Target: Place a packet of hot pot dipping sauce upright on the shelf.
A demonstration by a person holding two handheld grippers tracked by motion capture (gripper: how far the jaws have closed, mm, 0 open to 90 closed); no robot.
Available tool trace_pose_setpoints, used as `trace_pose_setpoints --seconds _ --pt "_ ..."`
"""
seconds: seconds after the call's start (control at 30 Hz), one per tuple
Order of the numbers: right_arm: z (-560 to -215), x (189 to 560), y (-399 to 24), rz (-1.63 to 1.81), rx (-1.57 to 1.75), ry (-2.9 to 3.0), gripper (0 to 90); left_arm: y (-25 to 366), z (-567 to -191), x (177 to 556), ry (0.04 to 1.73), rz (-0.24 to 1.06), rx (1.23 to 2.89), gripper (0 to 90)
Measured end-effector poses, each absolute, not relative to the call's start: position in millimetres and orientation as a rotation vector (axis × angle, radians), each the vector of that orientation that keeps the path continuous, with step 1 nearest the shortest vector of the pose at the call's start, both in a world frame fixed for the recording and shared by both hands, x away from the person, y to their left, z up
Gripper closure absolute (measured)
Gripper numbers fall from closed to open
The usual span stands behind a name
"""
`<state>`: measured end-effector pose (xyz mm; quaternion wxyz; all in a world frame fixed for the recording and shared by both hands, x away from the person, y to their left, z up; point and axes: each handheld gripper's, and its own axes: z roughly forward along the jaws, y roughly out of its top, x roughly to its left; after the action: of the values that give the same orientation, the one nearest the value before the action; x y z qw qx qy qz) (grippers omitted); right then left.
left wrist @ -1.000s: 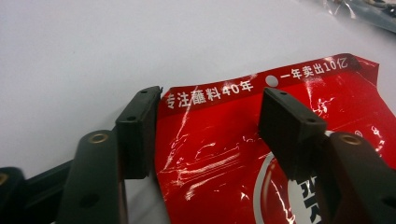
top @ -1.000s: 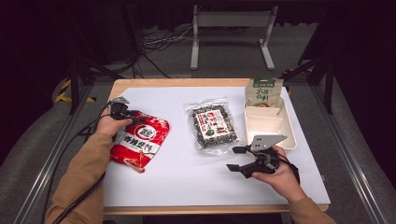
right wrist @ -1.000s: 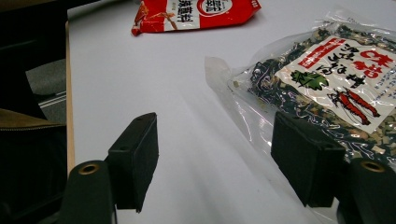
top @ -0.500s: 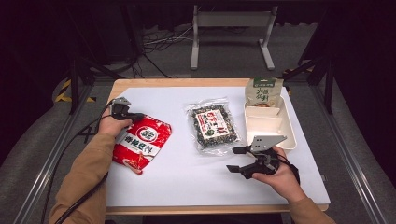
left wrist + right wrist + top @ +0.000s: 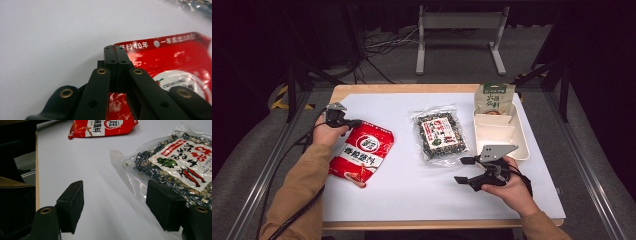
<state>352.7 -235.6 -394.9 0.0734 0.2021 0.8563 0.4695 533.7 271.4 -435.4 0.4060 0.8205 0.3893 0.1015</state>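
The left gripper (image 5: pixel 115 53) is found clenched on the top corner of the red bag (image 5: pixel 361 152), its jaws having just been closing, with only the sealed edge strip caught between the pads. The bag lies flat on the white table (image 5: pixel 412 190), at the left, with its far corner at the gripper. The right gripper (image 5: pixel 466 170) is held released, jaws wide apart, low over the table just near of the clear bag (image 5: pixel 439 134), whose near edge is seen beside one pad (image 5: pixel 163 206); nothing is held by it. A white tray (image 5: pixel 517 145) stands at the right, with a green pouch (image 5: pixel 494 99) leaning at its far end. The main risk is judged to be slippage: the grip is taken on a thin, glossy margin, and the weight of the contents may pull the strip from the pads if the bag is lifted quickly. The bag may also swing when raised by one corner. If it is carried right towards the tray, the clear bag and the waiting right gripper may be struck. A tear at the hang hole is thought possible.
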Motion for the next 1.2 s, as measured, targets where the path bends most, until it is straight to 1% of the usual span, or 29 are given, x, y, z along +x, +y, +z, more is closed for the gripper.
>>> trace_pose_setpoints --seconds 0.2,0.33,0.4,0.63,0.9,1.1,1.2 --pt "-390 353 -235 1.419 0.593 2.555 31.6 279 -418 520 0.967 0.258 2.035 90.0" --pt "-388 353 -232 1.424 0.576 2.554 34.1 280 -406 508 0.956 0.247 2.019 90.0" --pt "-386 354 -230 1.429 0.559 2.554 36.0 278 -399 500 0.946 0.264 2.013 90.0" --pt "-384 357 -224 1.450 0.532 2.547 37.7 275 -369 475 0.928 0.290 1.995 90.0" --pt "-377 356 -220 1.469 0.482 2.540 46.0 275 -339 445 0.896 0.326 1.931 90.0" --pt "-372 353 -211 1.459 0.484 2.548 47.2 272 -323 424 0.838 0.344 1.899 90.0" --pt "-369 351 -205 1.453 0.462 2.552 46.2 269 -317 413 0.792 0.370 1.879 90.0"
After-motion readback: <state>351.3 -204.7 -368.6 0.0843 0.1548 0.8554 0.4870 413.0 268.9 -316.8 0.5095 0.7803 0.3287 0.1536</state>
